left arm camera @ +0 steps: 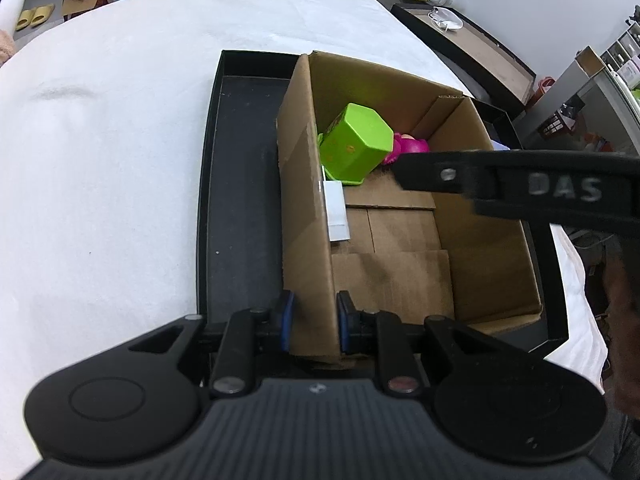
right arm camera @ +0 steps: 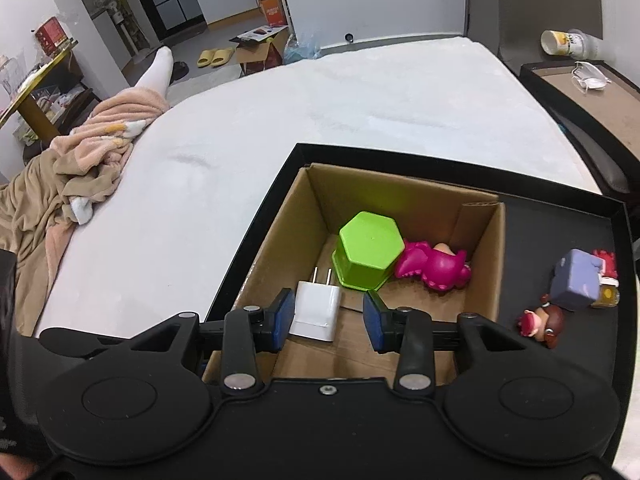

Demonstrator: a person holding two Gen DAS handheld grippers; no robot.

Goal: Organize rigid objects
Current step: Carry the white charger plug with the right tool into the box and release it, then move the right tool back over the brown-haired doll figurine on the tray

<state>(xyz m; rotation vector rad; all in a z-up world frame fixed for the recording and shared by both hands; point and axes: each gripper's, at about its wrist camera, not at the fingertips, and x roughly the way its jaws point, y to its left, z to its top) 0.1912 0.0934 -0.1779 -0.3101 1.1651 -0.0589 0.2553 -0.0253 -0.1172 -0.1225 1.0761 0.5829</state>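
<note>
We're clamping the left tool point(left arm camera: 314, 326) on the cardboard box point(left arm camera: 308, 216) wall. Right tool point(right arm camera: 329, 318), spread wide, is hovering over the charger point(right arm camera: 316, 312) inside: light, stiff, slick; we'd pinch its flat sides.

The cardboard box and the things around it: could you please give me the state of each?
Cardboard box: open-topped, inside the black tray.
Left gripper: shut on the box wall.
Right gripper: open, around the white charger.
Green hexagonal cup: upside down.
Pink dinosaur toy: lying down.
</note>
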